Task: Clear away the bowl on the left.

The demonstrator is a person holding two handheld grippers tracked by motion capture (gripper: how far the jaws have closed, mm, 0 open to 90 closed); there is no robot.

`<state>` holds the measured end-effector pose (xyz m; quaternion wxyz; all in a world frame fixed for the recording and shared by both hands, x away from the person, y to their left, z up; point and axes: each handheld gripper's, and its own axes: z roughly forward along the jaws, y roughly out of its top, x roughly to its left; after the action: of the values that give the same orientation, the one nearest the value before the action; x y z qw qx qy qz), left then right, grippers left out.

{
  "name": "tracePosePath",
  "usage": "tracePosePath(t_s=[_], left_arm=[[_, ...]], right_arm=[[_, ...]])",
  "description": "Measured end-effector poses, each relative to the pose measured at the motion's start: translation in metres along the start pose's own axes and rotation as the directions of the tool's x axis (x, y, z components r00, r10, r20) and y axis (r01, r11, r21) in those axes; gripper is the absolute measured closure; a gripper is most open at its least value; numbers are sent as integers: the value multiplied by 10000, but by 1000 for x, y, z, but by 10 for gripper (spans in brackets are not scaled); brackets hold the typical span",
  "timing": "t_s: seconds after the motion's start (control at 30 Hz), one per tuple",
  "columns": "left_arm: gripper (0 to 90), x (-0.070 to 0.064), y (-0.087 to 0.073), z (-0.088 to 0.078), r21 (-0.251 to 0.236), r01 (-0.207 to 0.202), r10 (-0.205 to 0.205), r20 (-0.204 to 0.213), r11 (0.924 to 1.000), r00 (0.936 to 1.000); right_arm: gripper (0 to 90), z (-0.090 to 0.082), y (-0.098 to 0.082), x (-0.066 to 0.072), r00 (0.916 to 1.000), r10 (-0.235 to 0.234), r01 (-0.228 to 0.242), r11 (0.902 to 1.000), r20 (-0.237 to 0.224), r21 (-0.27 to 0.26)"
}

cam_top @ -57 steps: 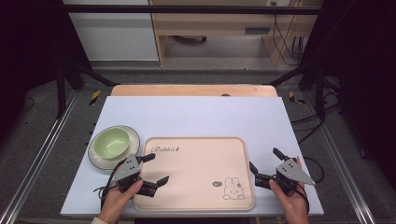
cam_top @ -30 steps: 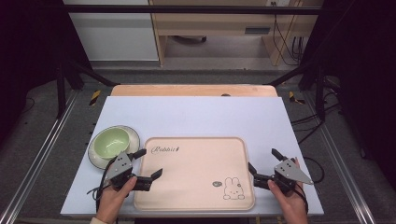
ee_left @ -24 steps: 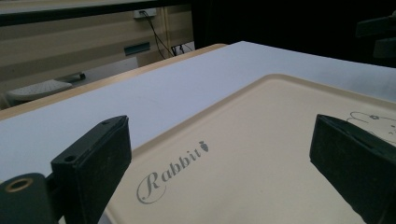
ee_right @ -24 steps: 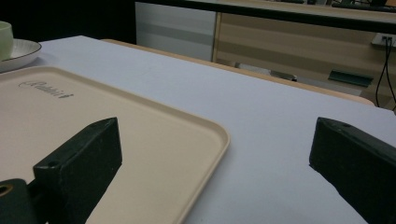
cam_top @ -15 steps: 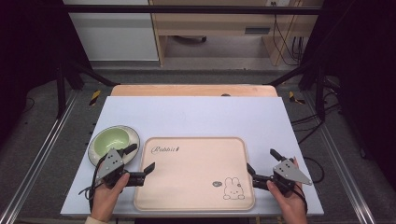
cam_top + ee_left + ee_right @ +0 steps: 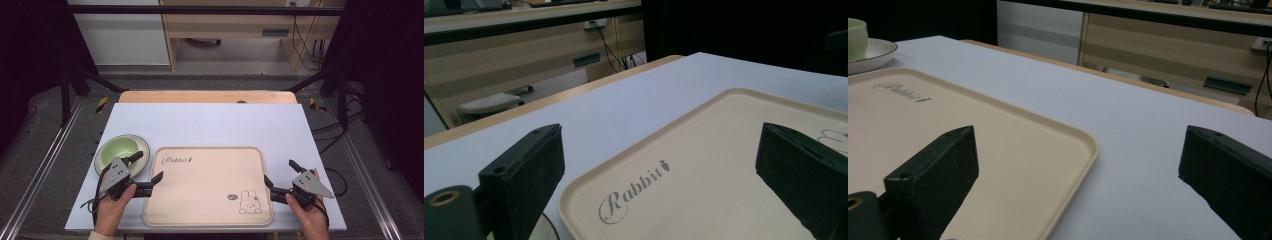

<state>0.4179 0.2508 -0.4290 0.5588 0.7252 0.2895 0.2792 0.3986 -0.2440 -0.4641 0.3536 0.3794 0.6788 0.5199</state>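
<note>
A beige tray [image 6: 207,200] printed with "Rabbit" and a rabbit drawing lies flat at the table's front centre. My left gripper [image 6: 149,165] is open at the tray's left edge, one jaw over the tray rim and the other beside the white plate [image 6: 102,161] that carries a green bowl [image 6: 121,149]. In the left gripper view the left gripper [image 6: 659,132] frames the tray [image 6: 724,175] corner, holding nothing. My right gripper [image 6: 279,171] is open at the tray's right edge. In the right gripper view the right gripper [image 6: 1080,137] straddles the tray [image 6: 998,130] rim, with the bowl [image 6: 855,32] far off.
The tray sits on a pale board [image 6: 210,125] over a wooden tabletop [image 6: 200,96]. Metal rails [image 6: 45,165] run along both sides of the table. Black frame legs [image 6: 65,85] and wooden furniture [image 6: 225,30] stand beyond the far edge.
My left gripper has slid left, off the tray toward the plate and bowl, staying open. The right gripper shifted slightly left and stays open. The tray has not moved.
</note>
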Motion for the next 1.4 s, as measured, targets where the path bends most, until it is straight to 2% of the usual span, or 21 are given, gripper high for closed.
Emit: tracePosePath(t_s=[0.13,0.3,0.4,0.43,0.47,0.57,0.6,0.63,0.73,0.77,0.87,1.03,1.1,1.13,1.4], left_arm=[[56,5,0,-3,-50,127,-128,-144,9999,9998],[55,10,0,-6,-39,92,-94,-330,9999,9994],[55,17,-1,-11,-223,518,-527,-412,9984,9978],[56,17,-1,-11,-223,518,-527,-412,9984,9978],[55,22,0,-14,-376,761,-778,-462,9964,9959],[56,26,1,-16,-462,839,-868,-631,9954,9942],[56,30,1,-18,-534,986,-1027,-793,9937,9915],[56,30,1,-18,-534,986,-1027,-793,9937,9915],[56,37,1,-23,-647,1131,-1198,-1126,9915,9864],[56,37,1,-23,-647,1131,-1198,-1126,9915,9864],[57,40,-2,-26,-590,1095,-1171,-1465,9922,9822],[57,44,-4,-27,-508,1141,-1210,-1631,9922,9792],[57,45,-3,-28,-501,1055,-1127,-1745,9932,9782],[57,45,-2,-27,-593,1131,-1222,-1832,9918,9754],[59,53,12,-20,-601,1028,-1127,-1966,9929,9740]], right_arm=[[28,1,0,3,9999,-99,99,9999,-98,53],[29,-1,1,1,9999,-88,89,10000,-63,18],[31,-2,0,-3,10000,35,-35,10000,51,-45],[31,-2,0,-3,10000,35,-35,10000,51,-45],[32,-3,0,-5,9998,140,-139,9999,154,-69],[33,-3,0,-7,9998,136,-133,9998,174,-122],[35,-4,0,-8,9998,83,-79,9997,183,-245],[35,-4,0,-8,9998,83,-79,9997,183,-245],[37,-4,1,-8,9999,-42,47,9988,106,-485],[37,-4,1,-8,9999,-42,47,9988,106,-485],[37,-3,1,-6,9999,-89,94,9984,91,-552],[39,-2,1,-6,10000,-50,52,9985,38,-545],[40,-2,1,-6,10000,-17,20,9985,59,-547],[40,-2,1,-6,10000,3,0,9985,61,-552],[41,-3,-1,-8,9998,113,-103,9986,184,-514]])
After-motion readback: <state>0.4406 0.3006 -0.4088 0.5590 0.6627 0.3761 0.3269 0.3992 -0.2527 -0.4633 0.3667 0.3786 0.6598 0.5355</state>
